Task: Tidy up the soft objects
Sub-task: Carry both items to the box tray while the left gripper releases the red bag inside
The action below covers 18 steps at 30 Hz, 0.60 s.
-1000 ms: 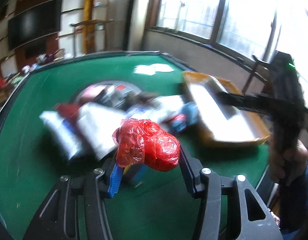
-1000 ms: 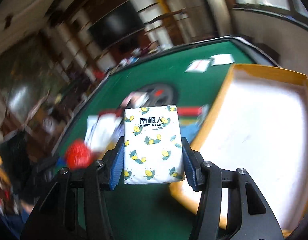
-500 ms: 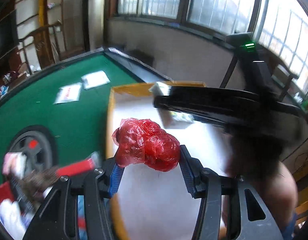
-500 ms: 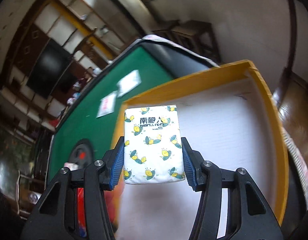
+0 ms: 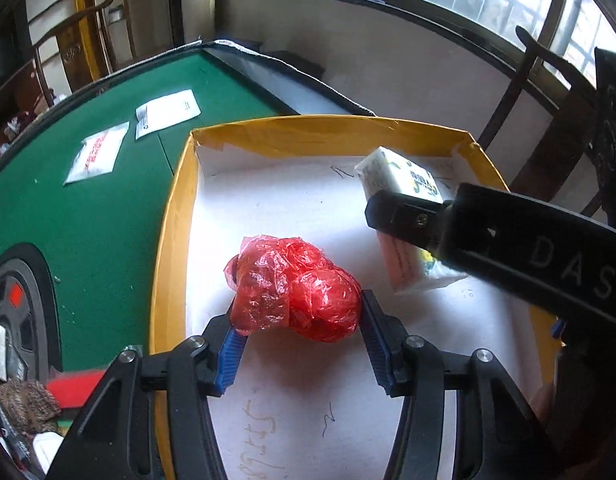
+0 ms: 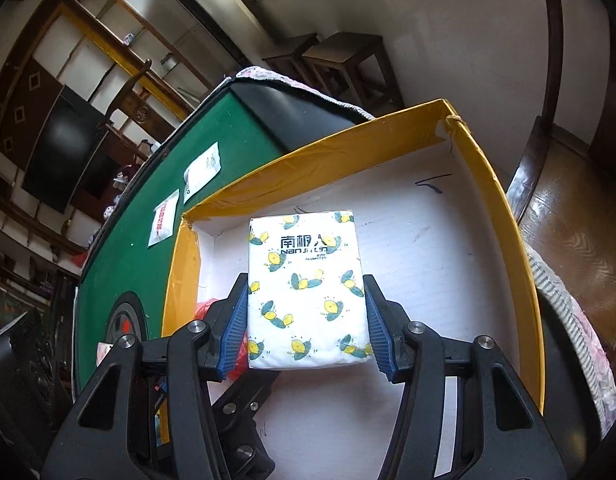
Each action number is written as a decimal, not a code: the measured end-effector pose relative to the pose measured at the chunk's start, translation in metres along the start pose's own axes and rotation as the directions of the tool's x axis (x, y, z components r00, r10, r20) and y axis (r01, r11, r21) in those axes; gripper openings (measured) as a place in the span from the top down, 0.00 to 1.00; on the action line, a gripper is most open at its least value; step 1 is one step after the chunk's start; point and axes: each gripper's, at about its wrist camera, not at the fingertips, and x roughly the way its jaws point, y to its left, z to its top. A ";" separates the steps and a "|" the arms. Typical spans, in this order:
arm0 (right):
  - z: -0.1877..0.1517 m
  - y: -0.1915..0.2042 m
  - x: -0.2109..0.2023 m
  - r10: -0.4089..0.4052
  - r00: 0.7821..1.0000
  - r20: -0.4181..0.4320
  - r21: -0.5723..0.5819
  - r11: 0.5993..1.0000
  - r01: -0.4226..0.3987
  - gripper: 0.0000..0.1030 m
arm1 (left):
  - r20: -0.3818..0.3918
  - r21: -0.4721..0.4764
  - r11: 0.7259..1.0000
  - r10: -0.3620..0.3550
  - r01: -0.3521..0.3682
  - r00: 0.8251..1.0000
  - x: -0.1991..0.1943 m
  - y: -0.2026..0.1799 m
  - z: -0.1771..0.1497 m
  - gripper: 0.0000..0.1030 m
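Red crumpled plastic, a bag (image 5: pixel 295 288), sits between the blue pads (image 5: pixel 229 356) of the left gripper (image 5: pixel 299 344). The pads press on both its sides, so this gripper is clenched on the bag. The bag hangs over the white floor of a yellow box (image 5: pixel 175 208), near the left wall of the box and about halfway along it.

The right gripper (image 6: pixel 305 320) has a white tissue pack (image 6: pixel 308 292) with yellow and green prints between its pads (image 6: pixel 378 336). Its jaws are opening at this moment, but both pads touch the sides of the pack and the pack stays upright between them. In the left wrist view the pack (image 5: pixel 404 184) is seen over the far right part of the box, close to the far right corner, and the right gripper (image 5: pixel 404 216) comes in from the right edge of the picture. I cannot tell if the pack touches the floor of the box.

The box (image 6: pixel 496 200) stands on a green table (image 5: pixel 87 216), at its right side, near the far corner of the table. Two flat white packets (image 5: pixel 95 156) lie on the table to the left of the box, near the far edge. More packets and a brown soft thing (image 5: pixel 23 404) lie at the near left edge of the left wrist view, on the table.
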 end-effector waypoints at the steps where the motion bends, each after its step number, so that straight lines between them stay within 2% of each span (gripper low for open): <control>1: 0.000 -0.001 0.001 -0.002 1.000 0.000 -0.001 1.000 0.002 0.47 | 0.005 -0.008 1.000 -0.013 0.013 1.000 -0.001 0.000 0.000 0.47; 4: -0.001 -0.003 0.003 -0.007 1.000 -0.013 0.012 1.000 0.007 0.45 | 0.007 -0.053 0.995 -0.085 0.086 0.996 -0.005 0.005 -0.001 0.45; 9: 0.001 -0.008 -0.006 0.009 1.000 0.029 0.035 0.999 -0.010 0.43 | -0.010 -0.099 0.984 -0.149 0.147 0.989 -0.015 0.010 -0.003 0.41; 13: 0.002 -0.005 -0.022 0.021 0.995 0.096 0.024 0.999 -0.024 0.43 | 0.049 -0.134 0.974 -0.175 0.180 0.983 -0.038 0.017 -0.009 0.41; 15: 0.002 -0.003 -0.030 0.058 0.990 0.126 0.013 0.998 -0.060 0.43 | 0.089 -0.154 0.964 -0.206 0.217 0.975 -0.053 0.022 -0.018 0.41; 18: 0.000 0.002 -0.039 0.110 0.982 0.156 -0.006 0.994 -0.111 0.43 | 0.152 -0.132 0.966 -0.201 0.221 0.968 -0.081 0.023 -0.038 0.41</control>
